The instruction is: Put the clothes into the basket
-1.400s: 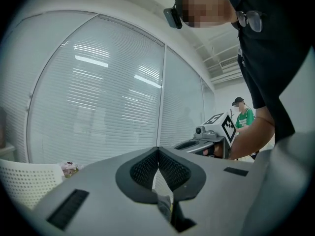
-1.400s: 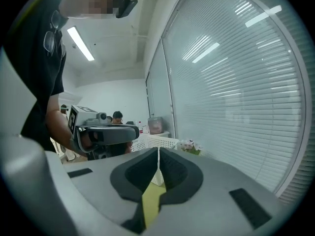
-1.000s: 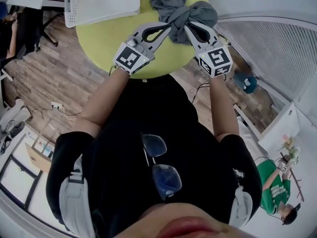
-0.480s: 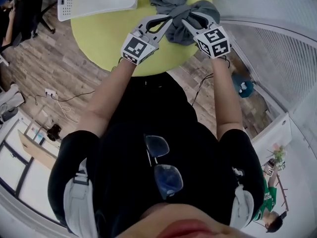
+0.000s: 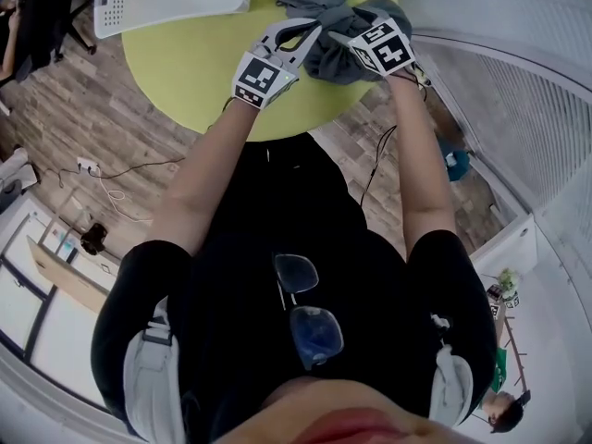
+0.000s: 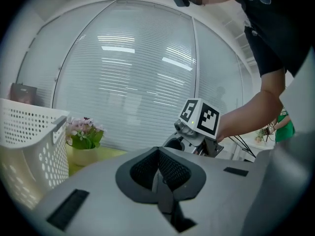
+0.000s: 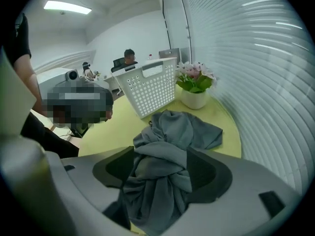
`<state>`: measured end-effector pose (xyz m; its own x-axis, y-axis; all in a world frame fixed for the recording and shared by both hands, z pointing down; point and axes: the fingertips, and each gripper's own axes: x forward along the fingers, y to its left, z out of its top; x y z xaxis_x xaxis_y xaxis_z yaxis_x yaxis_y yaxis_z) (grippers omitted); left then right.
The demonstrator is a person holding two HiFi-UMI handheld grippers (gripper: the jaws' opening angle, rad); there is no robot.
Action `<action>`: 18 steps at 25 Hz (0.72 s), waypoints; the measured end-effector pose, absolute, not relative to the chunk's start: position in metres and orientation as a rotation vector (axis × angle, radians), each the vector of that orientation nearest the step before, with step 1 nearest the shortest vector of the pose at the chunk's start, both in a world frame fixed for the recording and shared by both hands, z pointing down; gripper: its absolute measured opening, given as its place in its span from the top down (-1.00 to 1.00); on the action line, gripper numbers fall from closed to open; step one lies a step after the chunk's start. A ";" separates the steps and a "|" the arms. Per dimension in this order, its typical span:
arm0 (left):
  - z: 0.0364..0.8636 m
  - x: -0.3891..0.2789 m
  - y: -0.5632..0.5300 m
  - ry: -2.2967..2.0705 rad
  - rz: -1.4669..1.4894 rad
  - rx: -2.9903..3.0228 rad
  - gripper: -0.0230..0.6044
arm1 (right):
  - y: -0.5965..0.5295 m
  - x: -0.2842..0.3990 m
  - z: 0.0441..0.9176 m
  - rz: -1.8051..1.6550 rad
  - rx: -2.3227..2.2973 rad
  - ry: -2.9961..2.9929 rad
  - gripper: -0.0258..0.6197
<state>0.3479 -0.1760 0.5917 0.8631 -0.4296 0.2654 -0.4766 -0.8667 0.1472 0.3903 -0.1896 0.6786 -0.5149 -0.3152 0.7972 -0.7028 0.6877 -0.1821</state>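
Right now the grey clothes [image 7: 179, 132] lie bunched on the yellow-green table [image 7: 110, 132]. The bundle's nearer knot sits between the jaws of the right gripper [image 7: 160, 170], which have just been opening and stand apart around the cloth without pinching it. The left gripper [image 6: 160, 173], just beside the right one, has its jaws closed together on nothing. The step looks like taking hold of the bundle, so the next move calls for closing the right jaws on the cloth and lifting. Ahead of the right gripper, slightly to its left, stands the white perforated basket [image 7: 147, 90]; no view shows clothes in it. Beside that, a white pot [image 7: 194, 100] holds pink flowers [image 7: 194, 77].
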 end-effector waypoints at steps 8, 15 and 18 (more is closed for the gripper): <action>0.608 0.355 -0.183 -0.741 0.369 2.815 0.89 | -0.203 0.391 0.734 0.729 0.673 -1.989 -0.41; 0.612 0.348 -0.192 -0.777 0.384 2.795 0.89 | -0.202 0.380 0.779 0.763 0.594 -1.891 -0.48; 0.613 0.344 -0.194 -0.797 0.390 2.787 0.89 | -0.200 0.377 0.787 0.780 0.575 -1.889 -0.48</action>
